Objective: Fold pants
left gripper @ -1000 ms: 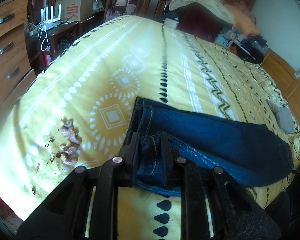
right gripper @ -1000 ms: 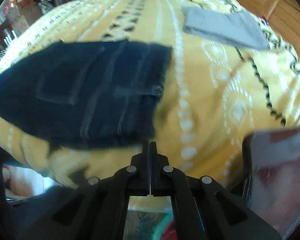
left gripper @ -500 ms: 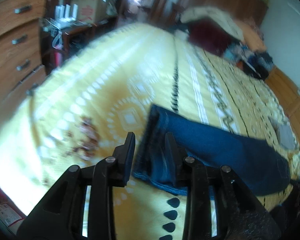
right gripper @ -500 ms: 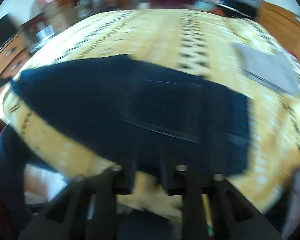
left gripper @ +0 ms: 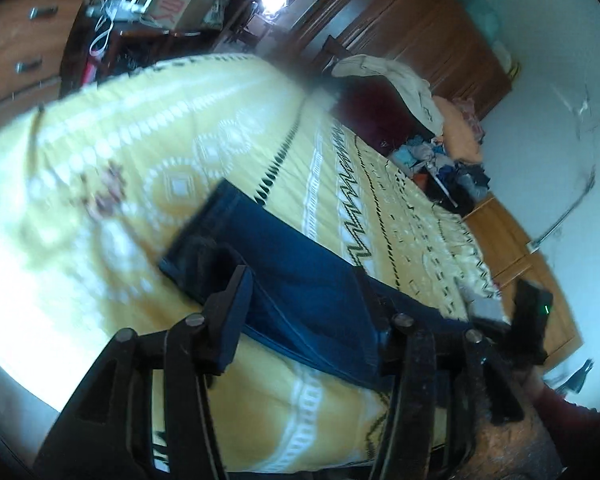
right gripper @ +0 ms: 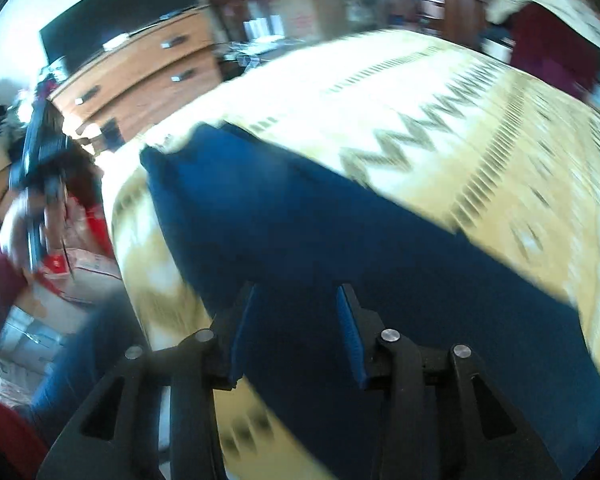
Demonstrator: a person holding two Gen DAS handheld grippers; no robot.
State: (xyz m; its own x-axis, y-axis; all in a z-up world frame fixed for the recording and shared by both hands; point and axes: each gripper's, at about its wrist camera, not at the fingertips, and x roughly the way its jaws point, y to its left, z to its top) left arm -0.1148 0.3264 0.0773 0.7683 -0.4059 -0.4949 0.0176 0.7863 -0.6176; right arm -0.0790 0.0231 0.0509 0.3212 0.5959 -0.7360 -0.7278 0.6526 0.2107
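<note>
Dark blue jeans (left gripper: 284, 264) lie folded in a long strip on the yellow patterned bed (left gripper: 204, 128). My left gripper (left gripper: 304, 304) is open wide, its fingers either side of the strip near the hem end, holding nothing. In the right wrist view the jeans (right gripper: 340, 240) fill the middle of the blurred frame. My right gripper (right gripper: 296, 320) is open just above the cloth, empty. The left gripper (right gripper: 40, 160) shows at the far left of that view, off the bed's edge.
A wooden dresser (right gripper: 140, 76) stands beside the bed. A heap of clothes and bedding (left gripper: 412, 92) sits at the far end. A grey folded cloth (left gripper: 488, 308) lies near the bed's right edge. The bed's near edge (left gripper: 260, 460) is just below my left gripper.
My left gripper has let go of the jeans' hem, opened wide and swung right. My right gripper has opened and moved in over the jeans.
</note>
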